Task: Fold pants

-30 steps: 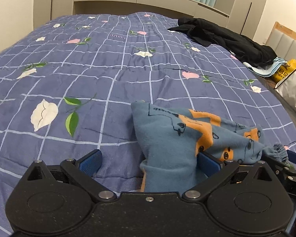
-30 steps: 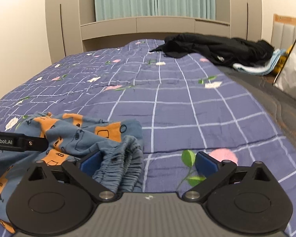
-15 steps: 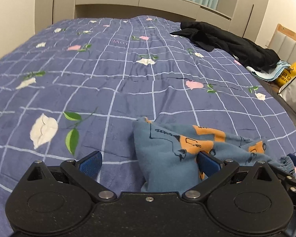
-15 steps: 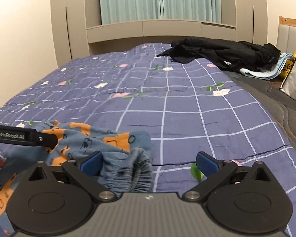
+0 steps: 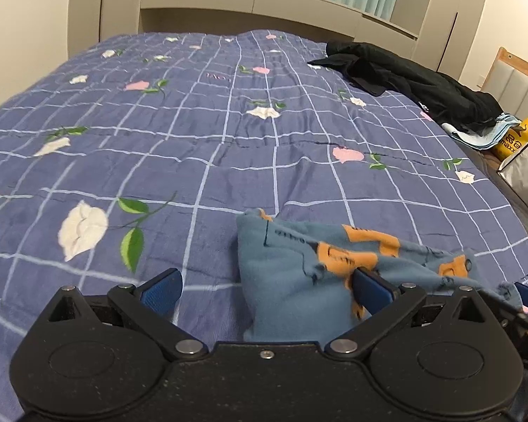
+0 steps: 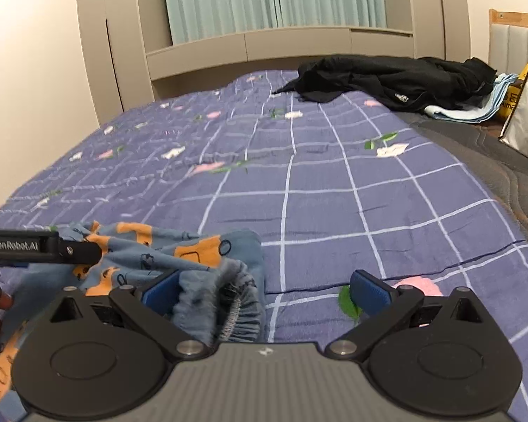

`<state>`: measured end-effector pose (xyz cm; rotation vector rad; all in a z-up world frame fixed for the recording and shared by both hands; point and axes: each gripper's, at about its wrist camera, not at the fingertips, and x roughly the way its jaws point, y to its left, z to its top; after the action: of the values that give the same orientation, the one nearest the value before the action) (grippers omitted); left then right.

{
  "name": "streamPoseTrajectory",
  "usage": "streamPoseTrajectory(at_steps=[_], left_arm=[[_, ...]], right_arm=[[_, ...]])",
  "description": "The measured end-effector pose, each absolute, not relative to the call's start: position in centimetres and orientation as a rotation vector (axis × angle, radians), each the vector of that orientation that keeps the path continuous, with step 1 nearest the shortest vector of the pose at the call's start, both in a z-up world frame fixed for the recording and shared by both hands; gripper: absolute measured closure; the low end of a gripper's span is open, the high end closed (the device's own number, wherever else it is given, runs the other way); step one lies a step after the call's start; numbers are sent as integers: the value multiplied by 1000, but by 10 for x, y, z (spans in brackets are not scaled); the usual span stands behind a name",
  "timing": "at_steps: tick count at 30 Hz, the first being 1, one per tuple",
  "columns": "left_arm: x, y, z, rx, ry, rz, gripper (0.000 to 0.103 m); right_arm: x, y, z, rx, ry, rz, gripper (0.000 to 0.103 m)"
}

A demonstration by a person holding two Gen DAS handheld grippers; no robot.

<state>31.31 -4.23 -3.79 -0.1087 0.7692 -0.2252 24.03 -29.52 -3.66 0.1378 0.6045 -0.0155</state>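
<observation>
One pants, blue with orange print, bunched on bed near my edge; long axis runs left-right across both views, elastic waistband at right end. My left gripper wide, cloth between fingers, not clamped. My right gripper wide, waistband against left finger. One black garment far right.

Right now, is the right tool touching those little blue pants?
Touching. The right wrist view shows the pants' gathered waistband bunched against one blue finger of the open right tool.
</observation>
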Motion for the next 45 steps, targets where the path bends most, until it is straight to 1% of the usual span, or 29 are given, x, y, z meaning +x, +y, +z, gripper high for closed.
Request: streamPoseTrajectory(at_steps=[4, 9, 12, 18, 24, 27, 45], left_arm=[[288, -42, -35, -126, 759, -257, 1], [250, -48, -44, -84, 748, -267, 1], [229, -47, -50, -82, 708, -254, 1], [207, -40, -54, -134, 688, -232, 1], [193, -36, -57, -159, 665, -221, 0], [192, -33, -61, -178, 655, -227, 0], [193, -31, -63, -187, 646, -232, 0]], right_arm=[[220, -294, -29, 186, 585, 5, 0], [195, -287, -31, 192, 613, 11, 0], [180, -284, -36, 181, 633, 1, 1], [157, -280, -39, 138, 640, -23, 1], [141, -275, -41, 110, 632, -38, 1], [134, -274, -46, 114, 598, -51, 1], [133, -277, -48, 123, 584, -44, 1]])
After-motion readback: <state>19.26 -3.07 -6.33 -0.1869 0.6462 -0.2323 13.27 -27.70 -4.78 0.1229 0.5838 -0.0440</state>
